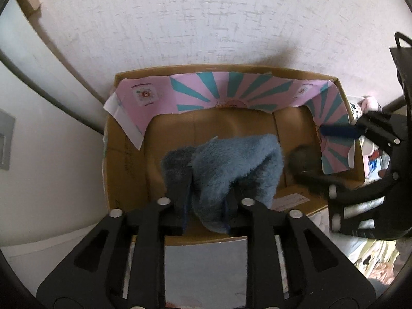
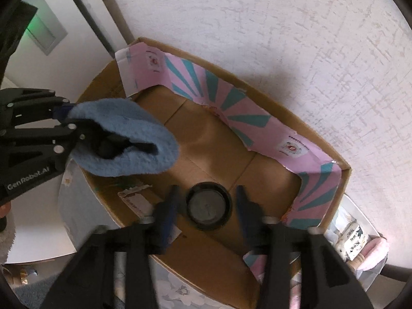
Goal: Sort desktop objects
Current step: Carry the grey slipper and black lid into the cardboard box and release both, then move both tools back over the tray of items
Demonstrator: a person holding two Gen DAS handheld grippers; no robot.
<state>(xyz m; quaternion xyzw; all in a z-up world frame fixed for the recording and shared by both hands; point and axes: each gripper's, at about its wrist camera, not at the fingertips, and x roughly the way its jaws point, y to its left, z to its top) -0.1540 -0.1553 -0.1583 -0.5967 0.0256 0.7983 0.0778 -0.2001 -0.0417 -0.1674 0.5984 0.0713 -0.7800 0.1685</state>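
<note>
Blue fuzzy cloth (image 1: 231, 164), hanging over the cardboard box (image 1: 128, 159), pinched between the fingers of the left gripper (image 1: 208, 206), clamped tight on its near fold. Held high, probably to be let down into the box without dragging on the rim. Seen from the right wrist view as a soft pouch (image 2: 123, 141) above the left near corner of the box (image 2: 342, 177).

Right gripper (image 2: 206, 206) spread wide, gripping nothing, fingers on either side of a round black lid (image 2: 208, 207) lying flat on the box floor, not touching it. Judged as just set down there, or about to be taken; cannot tell which.

Pink and teal paper liner (image 1: 226, 90) standing along the far and right walls, its edges loose and bent inward, so a risk of catching on them. Plenty of bare floor in the middle and at the left of the box for the cloth. Little room on the right, with the right gripper (image 1: 360, 149) over that side. White textured wall (image 1: 206, 20) close behind the far rim.
</note>
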